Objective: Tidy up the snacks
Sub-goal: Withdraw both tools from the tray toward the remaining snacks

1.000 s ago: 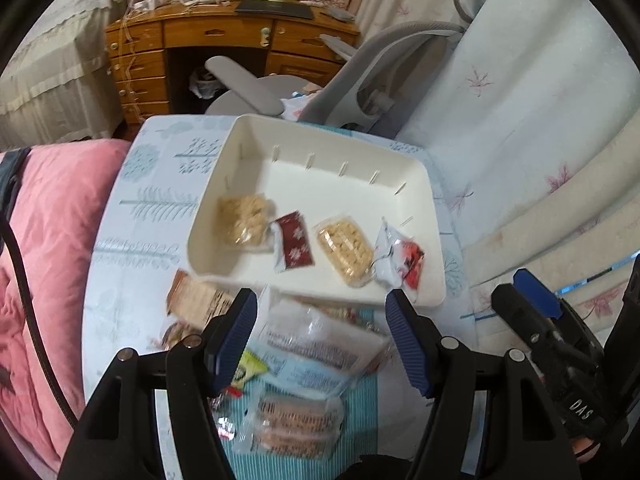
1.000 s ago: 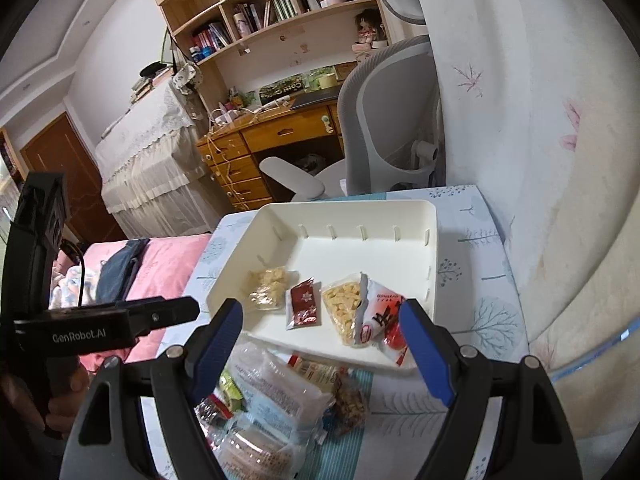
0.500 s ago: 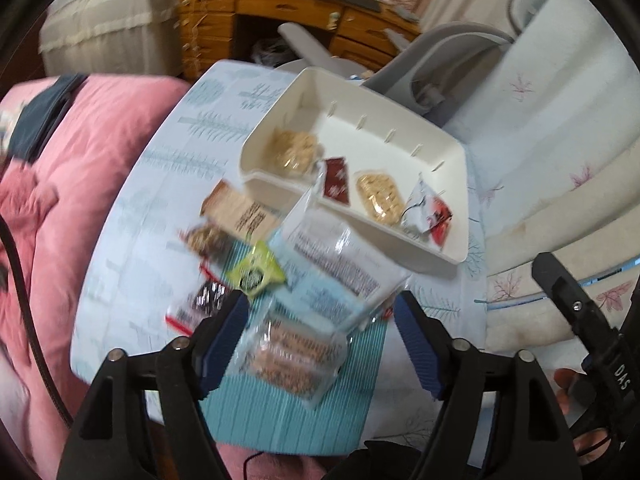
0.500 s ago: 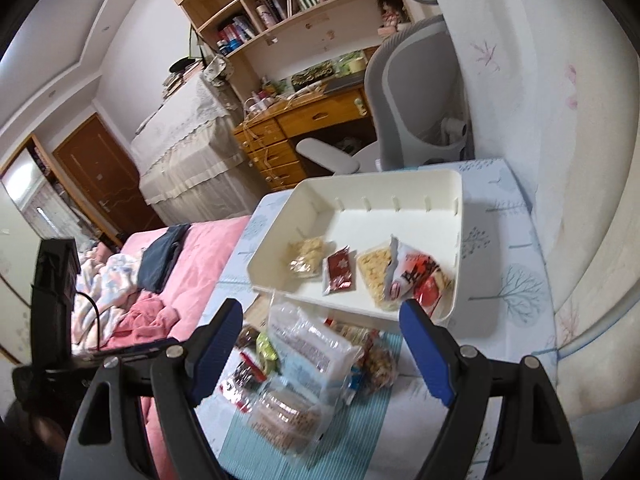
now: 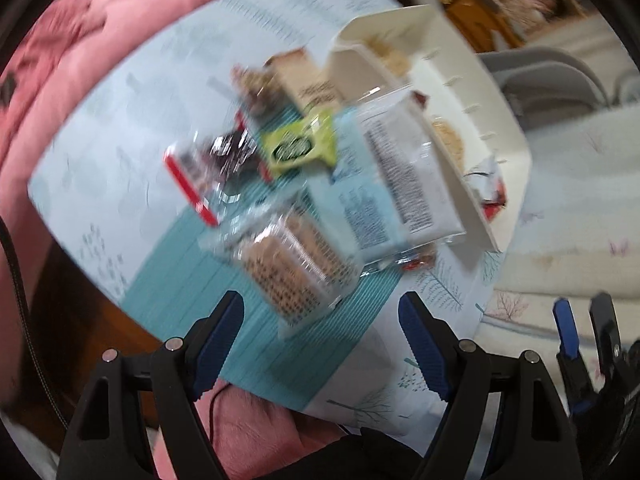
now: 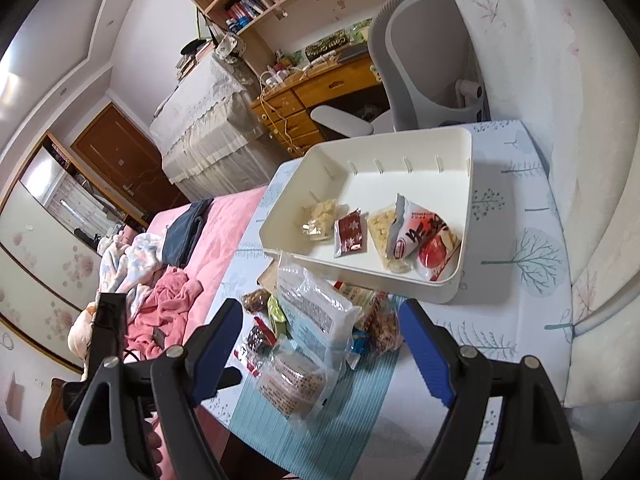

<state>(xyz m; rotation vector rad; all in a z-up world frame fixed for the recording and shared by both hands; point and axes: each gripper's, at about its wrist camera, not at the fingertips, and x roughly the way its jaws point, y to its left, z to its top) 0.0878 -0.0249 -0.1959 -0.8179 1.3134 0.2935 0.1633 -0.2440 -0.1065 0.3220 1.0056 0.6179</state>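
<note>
Tree-print table (image 6: 516,280), cream tray (image 6: 466,216) near far edge, snack pile (image 6: 316,328) beside it, both hand-held grippers (image 5: 320,332) (image 6: 320,336) open, empty.

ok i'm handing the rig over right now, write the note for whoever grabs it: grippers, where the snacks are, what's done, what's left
Left gripper: open, empty, above the near end of the pile; its view is blurred.
Right gripper: open, empty, above the same pile.
Done: four packets lie along the near side of the white tray, among them a dark red sachet and a red and white packet.
Left: the pile in front of the tray on the teal mat, including a large white bag, a clear biscuit pack and a green packet.
</note>
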